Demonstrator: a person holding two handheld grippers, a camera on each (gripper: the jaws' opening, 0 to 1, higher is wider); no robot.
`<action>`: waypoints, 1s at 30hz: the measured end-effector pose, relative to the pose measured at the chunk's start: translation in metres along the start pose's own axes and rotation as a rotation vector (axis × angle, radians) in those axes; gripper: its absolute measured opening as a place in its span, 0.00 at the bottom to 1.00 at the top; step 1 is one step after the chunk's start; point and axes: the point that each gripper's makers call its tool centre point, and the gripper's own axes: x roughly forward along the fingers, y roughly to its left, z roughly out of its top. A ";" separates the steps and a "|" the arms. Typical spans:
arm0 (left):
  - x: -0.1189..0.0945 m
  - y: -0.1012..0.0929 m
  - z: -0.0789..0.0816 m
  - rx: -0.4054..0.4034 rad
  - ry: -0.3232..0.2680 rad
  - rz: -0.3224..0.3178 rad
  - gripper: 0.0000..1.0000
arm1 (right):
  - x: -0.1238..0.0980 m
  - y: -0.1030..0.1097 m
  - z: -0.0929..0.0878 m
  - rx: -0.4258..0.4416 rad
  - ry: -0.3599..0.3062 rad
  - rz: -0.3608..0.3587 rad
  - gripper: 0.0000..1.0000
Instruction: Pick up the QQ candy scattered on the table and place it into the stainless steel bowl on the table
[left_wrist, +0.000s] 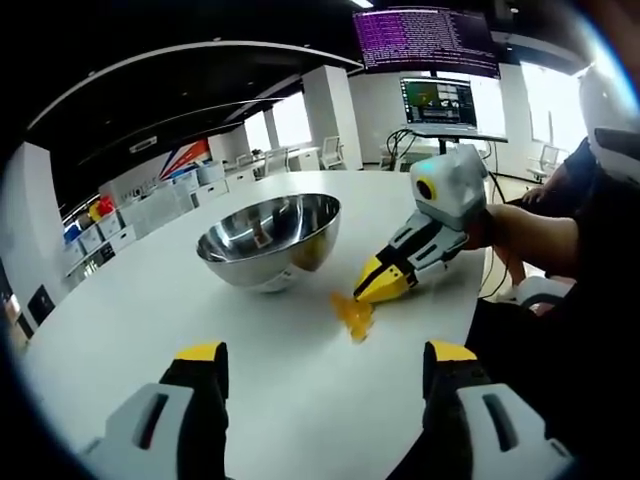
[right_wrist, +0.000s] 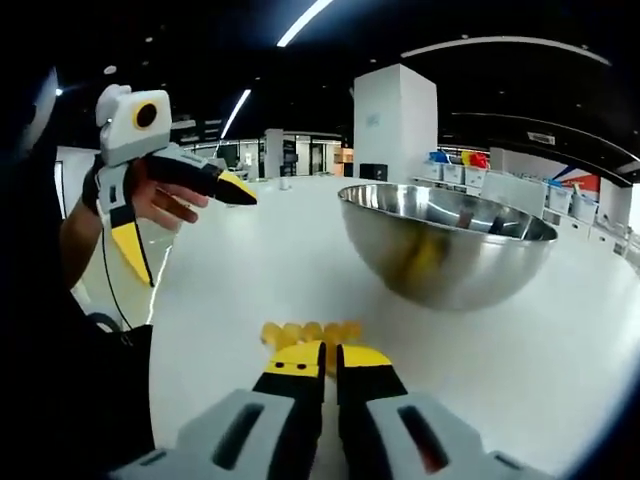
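Observation:
The stainless steel bowl (left_wrist: 270, 240) (right_wrist: 445, 245) stands upright on the round white table (left_wrist: 150, 310) (right_wrist: 560, 350). A yellow QQ candy packet (left_wrist: 352, 315) (right_wrist: 305, 333) lies low at the table surface, just in front of the bowl. My right gripper (right_wrist: 330, 356) (left_wrist: 380, 285) is shut on the packet's near edge. Whether the packet is lifted off the table I cannot tell. My left gripper (left_wrist: 325, 355) (right_wrist: 195, 236) is open with nothing between its jaws, held above the table a little away from the candy.
A person's hand and dark sleeve (left_wrist: 560, 240) hold the right gripper by the table's edge. Monitors (left_wrist: 438, 100) stand behind the table. A white pillar (right_wrist: 395, 120) and shelves with coloured bins (right_wrist: 470, 165) are farther back.

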 end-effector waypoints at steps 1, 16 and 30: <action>0.000 0.000 0.000 0.001 0.000 0.001 0.79 | 0.000 0.000 0.000 0.000 0.002 -0.001 0.03; -0.001 0.003 -0.001 0.003 0.002 0.003 0.79 | -0.011 -0.005 0.019 -0.013 -0.027 -0.039 0.03; -0.002 0.002 0.000 0.002 0.000 0.004 0.79 | -0.029 0.004 0.054 -0.015 -0.111 -0.023 0.03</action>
